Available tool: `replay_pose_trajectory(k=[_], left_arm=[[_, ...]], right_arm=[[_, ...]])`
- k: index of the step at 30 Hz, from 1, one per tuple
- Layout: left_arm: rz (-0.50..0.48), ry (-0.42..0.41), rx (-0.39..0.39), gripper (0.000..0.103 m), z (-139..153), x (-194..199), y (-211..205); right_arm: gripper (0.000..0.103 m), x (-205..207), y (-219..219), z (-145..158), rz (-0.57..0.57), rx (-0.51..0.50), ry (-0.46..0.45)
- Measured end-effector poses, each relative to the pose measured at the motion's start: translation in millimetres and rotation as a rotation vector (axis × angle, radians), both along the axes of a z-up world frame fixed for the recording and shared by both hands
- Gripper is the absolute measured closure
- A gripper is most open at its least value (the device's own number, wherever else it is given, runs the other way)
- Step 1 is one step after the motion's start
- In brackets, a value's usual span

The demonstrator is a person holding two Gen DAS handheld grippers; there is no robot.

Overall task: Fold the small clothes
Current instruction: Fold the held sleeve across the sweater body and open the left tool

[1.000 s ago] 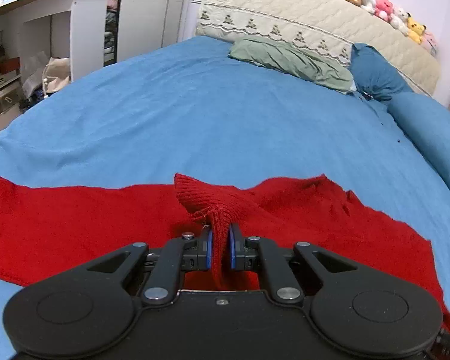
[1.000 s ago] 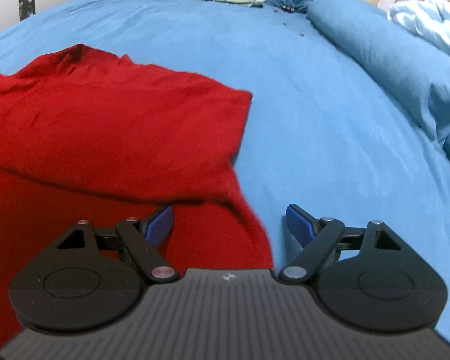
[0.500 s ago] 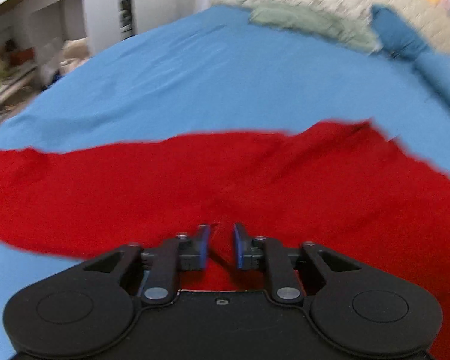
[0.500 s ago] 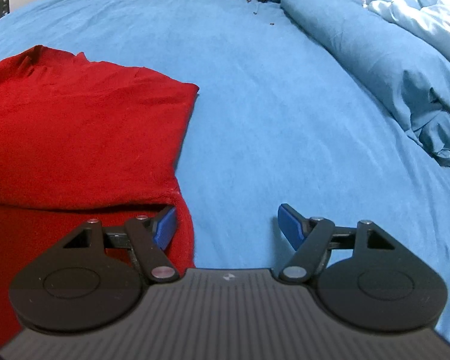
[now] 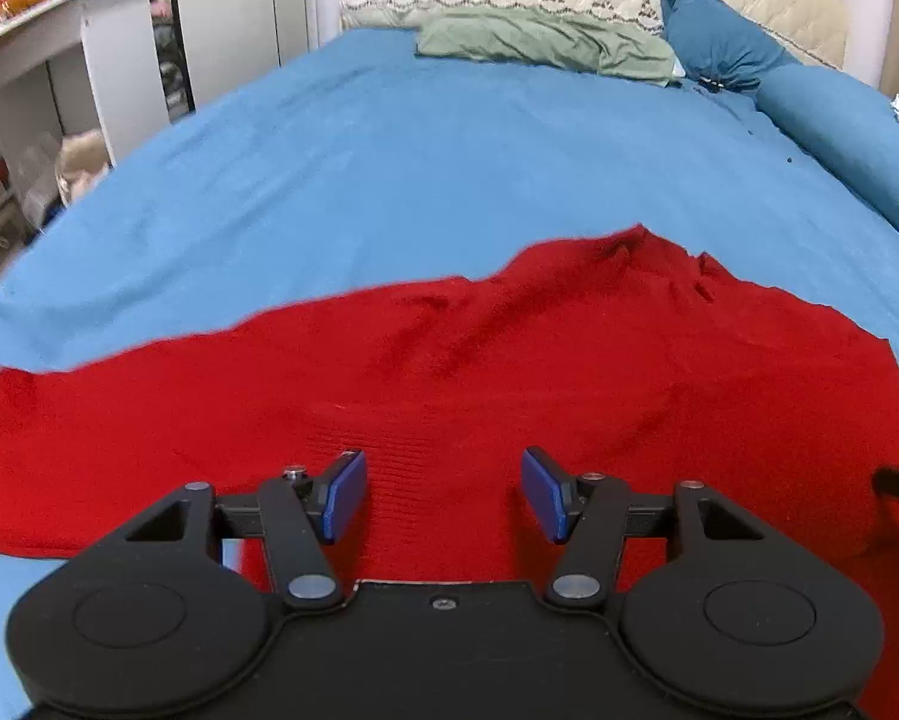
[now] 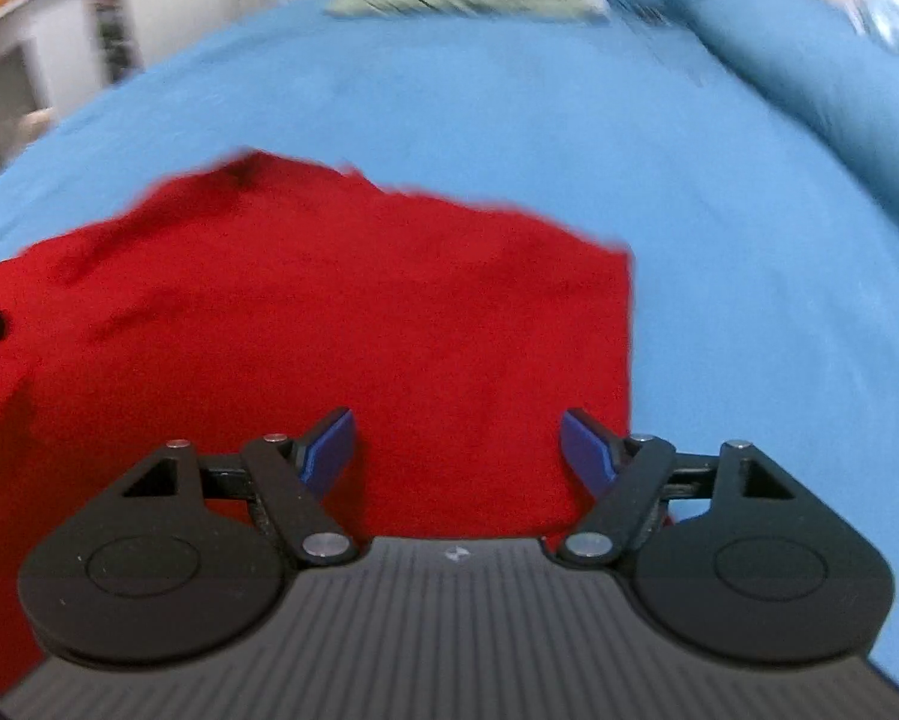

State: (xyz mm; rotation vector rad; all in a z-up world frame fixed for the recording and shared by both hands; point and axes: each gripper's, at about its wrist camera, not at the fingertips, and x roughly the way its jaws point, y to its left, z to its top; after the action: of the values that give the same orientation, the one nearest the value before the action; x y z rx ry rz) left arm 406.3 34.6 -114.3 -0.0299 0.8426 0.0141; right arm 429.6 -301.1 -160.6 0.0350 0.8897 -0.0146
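while both claws hang empty over the cloth, the red knit sweater point(image 5: 449, 372) lies spread on the blue bedsheet point(image 5: 389, 180), one long part trailing off toward the left edge of the left wrist view, the rest bunched into shallow creases near a peak at the far edge. left gripper point(image 5: 443, 495): jaws well apart, blue pads point(image 5: 344, 495) clear of the knit, nothing held; ribbed fabric sits directly below the gap. green pillow point(image 5: 539, 51) and dark blue bolster point(image 5: 839, 120) lie well apart at the head of the bed, no obstruction. right gripper point(image 6: 455, 450): jaws likewise wide, nothing between them, hovering over the sweater's right portion, whose straight right edge point(image 6: 626, 360) runs just beside the right pad; this view is motion-blurred, so fine creases are unreadable. judgement: a fold is between grasps, the next pick not yet made. to do it well, pinch edges rather than mid-panel, take both layers if the cloth is doubled, match the two grasp points along one hem line, lift only enough to clear the bed, and lay over evenly. risk: knit stretches and drags, skewing the fold.
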Motion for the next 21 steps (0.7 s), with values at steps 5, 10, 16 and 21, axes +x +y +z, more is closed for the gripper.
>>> replay_pose_trajectory(k=[5,10,16,21], left_arm=[[0.021,0.071,-0.035,0.041,-20,7,4],[0.023,0.064,-0.033,0.041,-23,7,6],[0.036,0.073,-0.037,0.040,-25,12,5],[0.025,0.076,-0.022,0.039,-25,12,4]], right_arm=[[0.011,-4,-9,14,0.005,0.035,-0.026],[0.010,35,2,26,0.084,0.149,-0.090],[0.010,97,-28,-8,-0.056,0.086,-0.094],[0.009,109,-31,-5,-0.053,0.064,-0.084]])
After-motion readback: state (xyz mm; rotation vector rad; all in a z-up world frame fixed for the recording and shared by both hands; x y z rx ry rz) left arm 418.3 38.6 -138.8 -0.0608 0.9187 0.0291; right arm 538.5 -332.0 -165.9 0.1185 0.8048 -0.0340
